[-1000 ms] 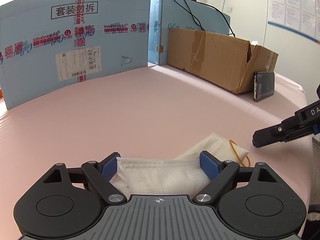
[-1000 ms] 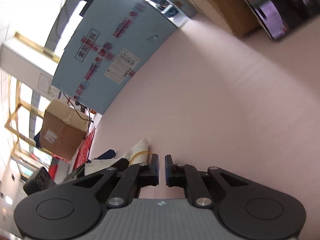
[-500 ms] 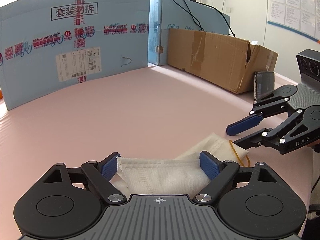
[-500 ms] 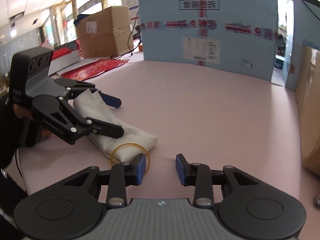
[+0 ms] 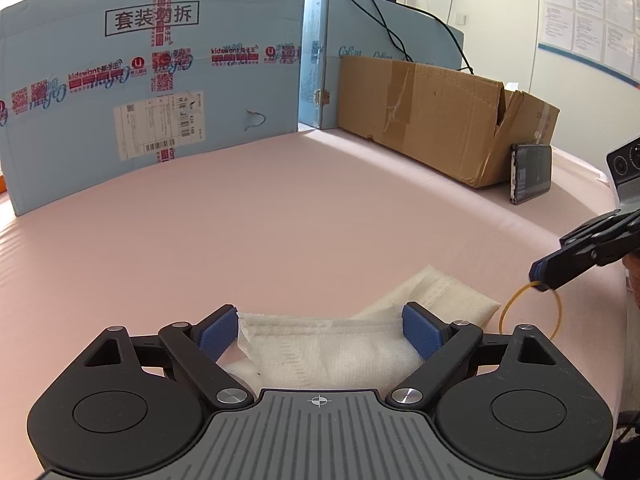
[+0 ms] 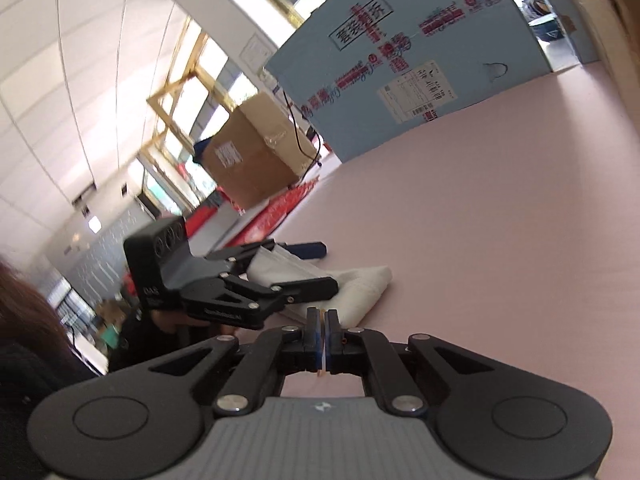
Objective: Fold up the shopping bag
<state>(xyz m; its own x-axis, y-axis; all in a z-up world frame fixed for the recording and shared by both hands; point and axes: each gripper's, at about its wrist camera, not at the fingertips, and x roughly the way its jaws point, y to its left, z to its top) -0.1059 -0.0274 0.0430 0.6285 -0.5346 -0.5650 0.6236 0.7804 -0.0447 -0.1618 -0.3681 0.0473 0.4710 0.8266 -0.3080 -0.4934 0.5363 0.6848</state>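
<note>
Left gripper (image 5: 320, 326): spreading wide, its blue pads (image 5: 214, 330) bracketing the folded bag without squeezing it.
Shopping bag (image 5: 332, 356): lying as a white folded bundle on the pink table (image 5: 280, 220), directly in front of the left gripper, one end poking out toward the right.
Rubber band (image 5: 530, 312): hanging just right of the bag, its top pinched.
Right gripper (image 5: 542, 278): clenching on the rubber band, fingers pressed together, hovering right of the bag.
Progress: folding is looking done; slipping the band around the bundle is seemingly remaining.
Hidden: the bag's near end is disappearing under the left gripper's body; the right wrist view is tilting and blurring, showing only a sliver of band (image 6: 321, 354).
</note>
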